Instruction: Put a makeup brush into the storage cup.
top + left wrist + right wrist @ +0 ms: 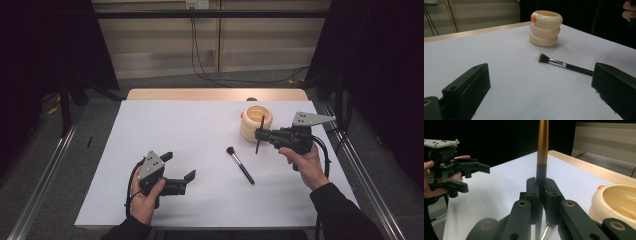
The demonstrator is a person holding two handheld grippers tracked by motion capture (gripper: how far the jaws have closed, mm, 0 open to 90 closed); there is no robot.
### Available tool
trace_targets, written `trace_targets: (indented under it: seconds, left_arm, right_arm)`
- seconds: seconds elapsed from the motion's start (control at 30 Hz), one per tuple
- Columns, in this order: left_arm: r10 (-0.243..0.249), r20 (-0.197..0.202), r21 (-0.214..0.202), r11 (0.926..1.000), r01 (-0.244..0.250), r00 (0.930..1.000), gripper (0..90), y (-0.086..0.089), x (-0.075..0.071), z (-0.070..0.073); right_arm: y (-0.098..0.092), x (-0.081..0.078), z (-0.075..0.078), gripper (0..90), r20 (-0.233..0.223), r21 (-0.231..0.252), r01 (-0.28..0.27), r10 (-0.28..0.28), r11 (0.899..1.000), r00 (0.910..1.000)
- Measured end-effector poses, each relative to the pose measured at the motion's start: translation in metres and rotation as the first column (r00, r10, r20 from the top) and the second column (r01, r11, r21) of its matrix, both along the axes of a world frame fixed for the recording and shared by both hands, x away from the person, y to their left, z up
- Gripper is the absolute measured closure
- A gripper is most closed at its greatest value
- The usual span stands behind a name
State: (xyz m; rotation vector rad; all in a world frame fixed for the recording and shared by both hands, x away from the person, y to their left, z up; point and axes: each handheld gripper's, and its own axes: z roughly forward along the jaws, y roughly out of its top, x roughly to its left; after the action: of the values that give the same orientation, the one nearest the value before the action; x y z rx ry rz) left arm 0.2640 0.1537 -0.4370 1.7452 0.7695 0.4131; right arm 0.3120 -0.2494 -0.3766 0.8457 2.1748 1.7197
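A cream ribbed holder (256,121) (546,27) (616,202) stands upright at the table's far right. My right gripper (260,134) (541,185) hovers just in front of it, shut on a slim brush (259,135) (542,145) with a black and gold handle, held nearly upright. A second brush (240,164) (566,65), black with a dark tuft, lies flat on the white tabletop (190,130) near the middle. My left gripper (179,166) (541,85) (475,178) is at the near left, open and empty, its jaws pointing toward that lying brush.
A wooden strip (215,94) runs along the table's far edge. Metal rails (45,175) flank the table on both sides, with cables on the floor behind. The person's right hand (630,11) shows at the top corner of the left gripper view.
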Motion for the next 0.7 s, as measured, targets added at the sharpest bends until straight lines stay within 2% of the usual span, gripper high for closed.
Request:
trace_targets:
  seconds: [0.37, 0.5, 0.7]
  left_arm:
    - [-0.007, 0.005, 0.004, 1.0000, 0.007, 1.0000, 2.0, 0.000, 0.000, 0.001]
    - [-0.012, 0.010, 0.002, 0.9999, 0.012, 0.9999, 1.9, 0.000, 0.000, 0.000]
    - [-0.013, 0.016, 0.011, 0.9998, 0.013, 0.9998, 2.0, -0.001, 0.000, 0.000]
  right_arm:
    - [-0.009, 0.021, 0.012, 83.7, 0.009, -0.002, 0.067, -0.066, 0.998, 0.9977]
    - [-0.010, 0.028, 0.014, 83.7, 0.009, -0.004, 0.075, -0.075, 0.997, 0.9972]
    - [-0.007, 0.039, 0.020, 83.7, 0.015, -0.029, 0.096, -0.095, 0.995, 0.9953]
